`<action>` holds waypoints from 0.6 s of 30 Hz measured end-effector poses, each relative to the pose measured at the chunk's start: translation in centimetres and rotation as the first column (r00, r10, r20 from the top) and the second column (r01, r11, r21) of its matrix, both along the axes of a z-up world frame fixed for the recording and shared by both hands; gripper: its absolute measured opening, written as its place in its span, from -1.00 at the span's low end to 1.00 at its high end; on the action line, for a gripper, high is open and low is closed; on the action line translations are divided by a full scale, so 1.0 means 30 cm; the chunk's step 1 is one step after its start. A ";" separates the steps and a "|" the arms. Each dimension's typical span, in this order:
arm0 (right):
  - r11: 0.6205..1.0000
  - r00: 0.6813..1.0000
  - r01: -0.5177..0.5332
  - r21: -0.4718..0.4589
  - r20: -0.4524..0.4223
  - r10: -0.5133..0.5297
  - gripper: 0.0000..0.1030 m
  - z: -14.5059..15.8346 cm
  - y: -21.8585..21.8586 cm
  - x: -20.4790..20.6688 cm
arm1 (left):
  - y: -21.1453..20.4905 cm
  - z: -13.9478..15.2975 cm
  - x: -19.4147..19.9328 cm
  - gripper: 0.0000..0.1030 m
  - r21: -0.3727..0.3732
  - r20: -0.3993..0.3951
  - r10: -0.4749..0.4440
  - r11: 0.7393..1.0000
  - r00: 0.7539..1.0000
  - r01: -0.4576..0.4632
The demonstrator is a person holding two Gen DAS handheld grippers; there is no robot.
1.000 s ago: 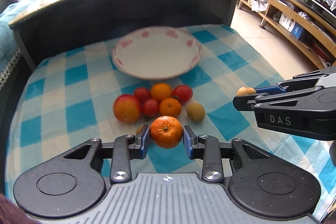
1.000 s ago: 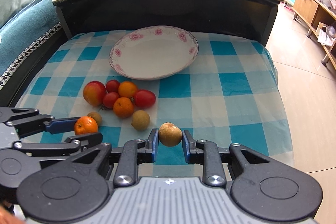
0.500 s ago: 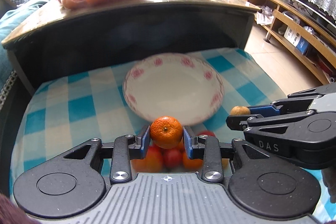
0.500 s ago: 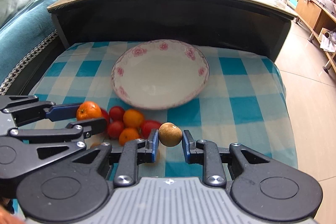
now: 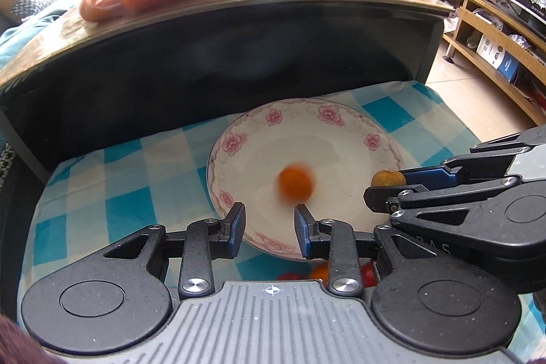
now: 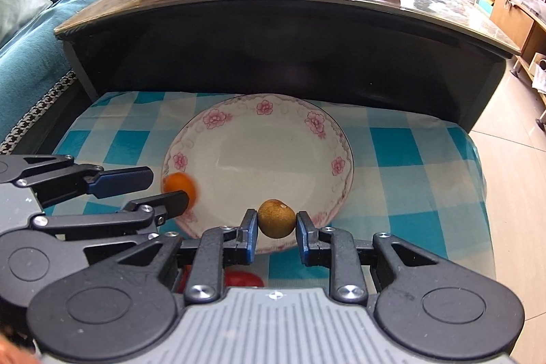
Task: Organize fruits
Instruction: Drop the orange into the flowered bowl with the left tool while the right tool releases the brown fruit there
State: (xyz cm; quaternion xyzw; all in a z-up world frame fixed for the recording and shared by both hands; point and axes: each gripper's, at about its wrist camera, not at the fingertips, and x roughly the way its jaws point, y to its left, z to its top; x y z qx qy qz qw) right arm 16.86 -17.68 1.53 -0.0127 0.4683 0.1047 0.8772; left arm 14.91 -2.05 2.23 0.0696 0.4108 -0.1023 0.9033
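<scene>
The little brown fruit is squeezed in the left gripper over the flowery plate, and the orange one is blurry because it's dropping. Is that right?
Not quite: the right gripper holds the small brown fruit, as the right wrist view shows. It does sit over the near edge of the flowery plate. The left gripper has nothing between its pads; the blurred orange fruit is beyond them, over the plate.

A blurred orange mandarin (image 5: 295,184) lies loose in the floral plate (image 5: 327,114); a brown fruit (image 6: 276,218) hangs above its rim.

Low surface under blue-and-white checked cloth (image 6: 409,159), floral plate (image 6: 336,166) and red fruit (image 6: 244,278) on it.
</scene>
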 end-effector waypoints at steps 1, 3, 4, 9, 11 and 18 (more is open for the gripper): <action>1.000 1.000 -0.001 -0.001 -0.001 0.001 -0.47 -0.007 0.000 0.007 | -0.001 -0.006 0.008 -0.25 -0.002 -0.004 0.000 1.000 1.000 0.000; 1.000 1.000 0.000 0.002 -0.008 0.000 -0.47 -0.019 -0.003 0.024 | -0.003 -0.020 0.021 -0.25 -0.008 -0.014 0.001 1.000 1.000 -0.001; 1.000 1.000 0.003 0.004 -0.014 -0.003 -0.47 -0.026 -0.006 0.034 | -0.003 -0.026 0.027 -0.25 -0.012 -0.019 0.004 1.000 1.000 -0.004; 1.000 0.999 0.008 0.026 -0.041 -0.007 -0.47 -0.050 -0.019 0.068 | 0.008 -0.030 0.030 -0.22 -0.030 -0.035 0.008 1.000 0.999 -0.009; 0.999 0.999 0.007 0.038 -0.040 -0.005 -0.47 -0.052 -0.022 0.077 | 0.012 -0.027 0.026 -0.20 -0.028 -0.035 0.012 1.000 0.999 -0.013; 0.999 0.999 0.002 0.043 -0.040 0.000 -0.47 -0.059 -0.010 0.085 | 0.015 -0.028 0.019 -0.17 -0.019 -0.044 0.017 1.000 0.999 -0.018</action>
